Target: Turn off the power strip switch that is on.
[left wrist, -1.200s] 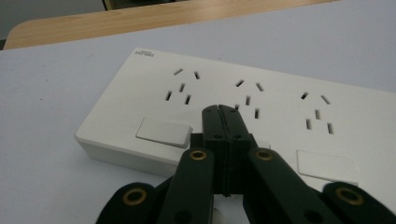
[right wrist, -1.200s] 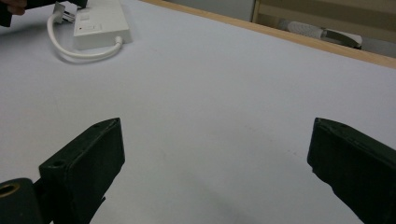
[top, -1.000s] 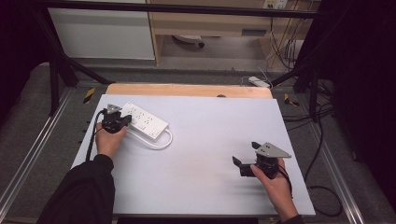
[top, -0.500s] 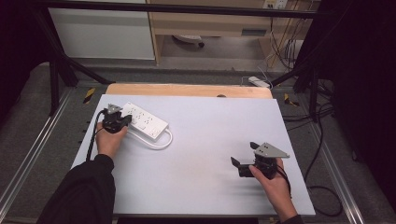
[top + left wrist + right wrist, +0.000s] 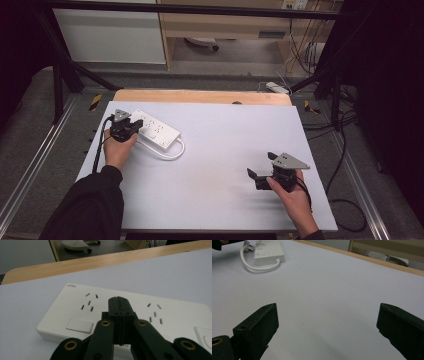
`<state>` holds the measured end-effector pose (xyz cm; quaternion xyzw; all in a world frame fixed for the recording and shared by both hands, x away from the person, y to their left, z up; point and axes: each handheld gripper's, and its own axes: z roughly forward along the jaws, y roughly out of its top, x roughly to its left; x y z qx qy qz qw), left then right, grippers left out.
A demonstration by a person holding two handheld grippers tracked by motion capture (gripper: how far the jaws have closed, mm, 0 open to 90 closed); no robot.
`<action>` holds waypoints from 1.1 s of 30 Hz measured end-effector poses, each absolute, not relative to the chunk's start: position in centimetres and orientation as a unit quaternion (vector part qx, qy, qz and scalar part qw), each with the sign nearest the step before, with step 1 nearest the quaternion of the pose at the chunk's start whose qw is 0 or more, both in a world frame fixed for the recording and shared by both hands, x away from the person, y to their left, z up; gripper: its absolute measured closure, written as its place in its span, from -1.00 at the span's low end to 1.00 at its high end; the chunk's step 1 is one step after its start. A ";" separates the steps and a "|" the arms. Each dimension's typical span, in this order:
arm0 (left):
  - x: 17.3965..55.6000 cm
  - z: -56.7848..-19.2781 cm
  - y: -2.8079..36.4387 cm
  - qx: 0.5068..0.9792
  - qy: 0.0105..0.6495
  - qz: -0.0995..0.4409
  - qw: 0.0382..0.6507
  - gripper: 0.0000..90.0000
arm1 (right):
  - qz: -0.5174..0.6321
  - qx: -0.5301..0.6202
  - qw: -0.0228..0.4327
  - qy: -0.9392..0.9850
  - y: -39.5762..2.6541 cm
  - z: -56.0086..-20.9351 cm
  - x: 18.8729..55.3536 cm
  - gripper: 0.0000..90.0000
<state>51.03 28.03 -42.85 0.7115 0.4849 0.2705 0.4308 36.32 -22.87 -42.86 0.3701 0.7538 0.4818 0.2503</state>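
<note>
Power strip (image 5: pixel 155 129) and left gripper (image 5: pixel 131 127) are the pair the coming move seems to turn on, though going near to far the right one comes first: the right gripper (image 5: pixel 260 175) is held low over the near right part of the white table (image 5: pixel 225 150), its two black jaws spread wide with nothing between them (the right gripper view looks straight through the gap at bare tabletop), pointing leftward across the sheet. From there the strip lies well apart, far across to the left and farther from the person; in the right gripper view it sits small at the top left (image 5: pixel 268 251), its white cable (image 5: pixel 255 267) looping off the end that faces that camera. The left gripper, by contrast, is right at the strip, above its end nearer the table's left edge, with jaws pressed flat together and clamped on nothing I can see; the left gripper view has its tips (image 5: pixel 119 303) poised over the socket face between two groups of slots, with a flat white switch (image 5: pixel 79 325) just left of them, and whether the tips touch the plastic I cannot tell. The strip's long axis runs diagonally, from far left toward near right, the cable (image 5: pixel 167 152) curling along its near side. So the left hand (image 5: pixel 118 150) is much the nearer, and any press or push on the strip probably falls to it, while the right would need a long reach across and away.
</note>
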 end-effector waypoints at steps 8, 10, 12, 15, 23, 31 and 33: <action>50.5 -41.7 27.8 0.696 0.486 0.289 0.443 0.11 | 0.482 0.371 0.250 0.753 -22.9 -42.8 36.3 -0.90; 50.3 -41.5 27.7 0.697 0.484 0.288 0.443 -0.06 | 0.482 0.370 0.250 0.754 -22.9 -42.9 36.3 -0.90; 50.2 -41.4 27.6 0.696 0.487 0.288 0.443 -0.25 | 0.481 0.370 0.251 0.754 -22.9 -42.9 36.3 -0.90; 49.9 -41.1 27.5 0.696 0.486 0.287 0.443 -0.45 | 0.482 0.371 0.250 0.754 -22.9 -42.8 36.3 -0.91; 49.0 -40.2 26.7 0.690 0.472 0.284 0.469 -0.80 | 0.481 0.370 0.250 0.754 -22.9 -42.9 36.3 -0.91; 47.8 -39.5 25.6 0.690 0.459 0.285 0.482 -0.80 | 0.481 0.371 0.249 0.754 -22.9 -42.9 36.3 -0.91; 47.5 -39.3 25.4 0.691 0.457 0.282 0.485 -0.80 | 0.482 0.372 0.249 0.754 -22.9 -42.8 36.3 -0.92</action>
